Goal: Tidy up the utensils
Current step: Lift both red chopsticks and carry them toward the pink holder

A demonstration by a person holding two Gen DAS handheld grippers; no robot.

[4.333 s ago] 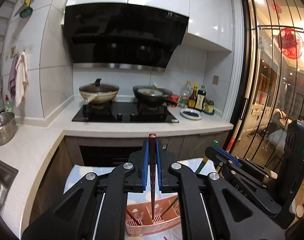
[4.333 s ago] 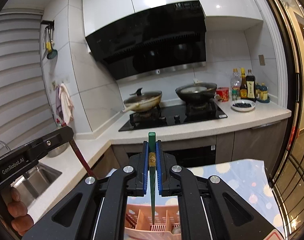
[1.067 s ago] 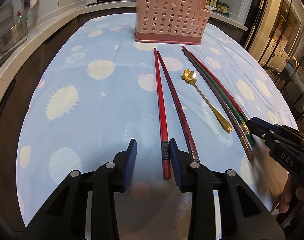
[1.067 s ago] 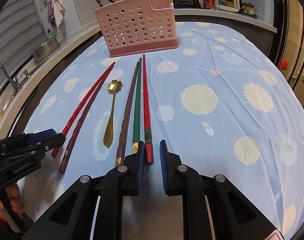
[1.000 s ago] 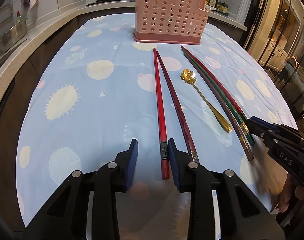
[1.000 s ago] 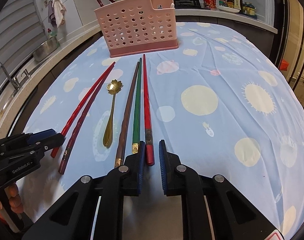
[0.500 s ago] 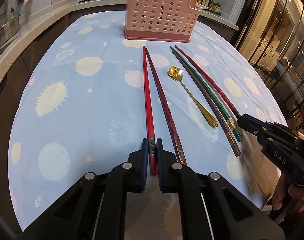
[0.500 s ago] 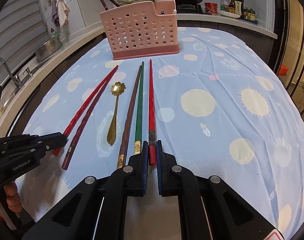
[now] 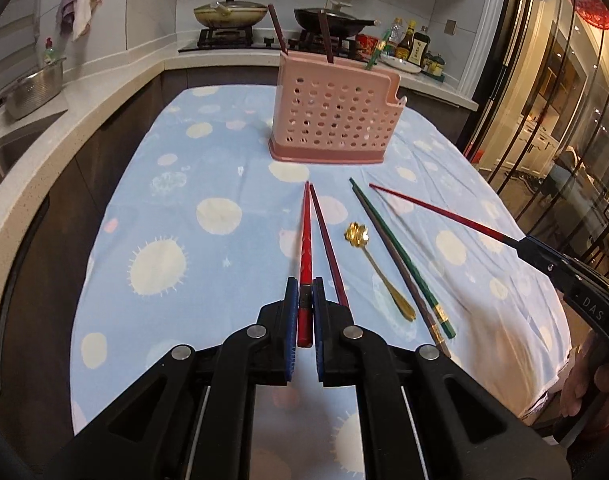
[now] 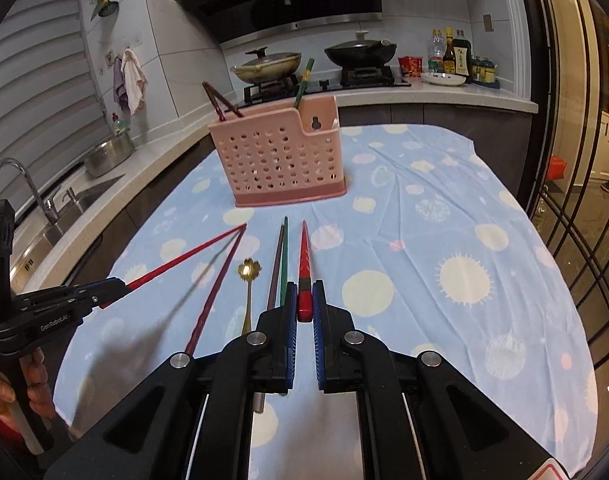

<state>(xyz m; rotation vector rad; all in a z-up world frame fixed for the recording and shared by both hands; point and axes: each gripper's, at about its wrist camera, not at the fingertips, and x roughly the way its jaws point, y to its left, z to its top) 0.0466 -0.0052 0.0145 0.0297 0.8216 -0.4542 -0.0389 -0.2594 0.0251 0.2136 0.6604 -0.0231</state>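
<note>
**Both grippers clamped on red chopsticks, tips toward the holder**

Your left gripper [image 9: 303, 295] is squeezed almost fully closed, its blue pads pinching the butt end of a bright red chopstick [image 9: 305, 240]. That stick runs straight out ahead of you, long axis lined up with the fingers, tip aimed at the pink utensil holder [image 9: 333, 120] and hanging above the cloth. Just beside it on its right lies a dark red chopstick [image 9: 328, 240], flat on the tablecloth [image 9: 208, 184], its tip nearly meeting the held one's.

Over on your right gripper [image 10: 303, 300], same story: jaws all but closed, clamped on the thick end of a second red chopstick [image 10: 304, 256], pointing forward and away toward the holder. From the left camera you see it as a long slanted line clear of the cloth, its tip pointing up-left toward the holder.

Between the two held sticks, lying on the cloth: a gold flower-headed spoon [image 9: 378, 268], then a brown chopstick [image 9: 396, 264] and a green chopstick [image 9: 404, 258] side by side, all lengthwise toward the holder.

The holder stands upright at the far end of the tablecloth with chopsticks poking out of its top.

Readable lettering: "DAS" on the right gripper's body in the left view, "GenRobot.AI" on the left gripper's body in the right view.
</note>
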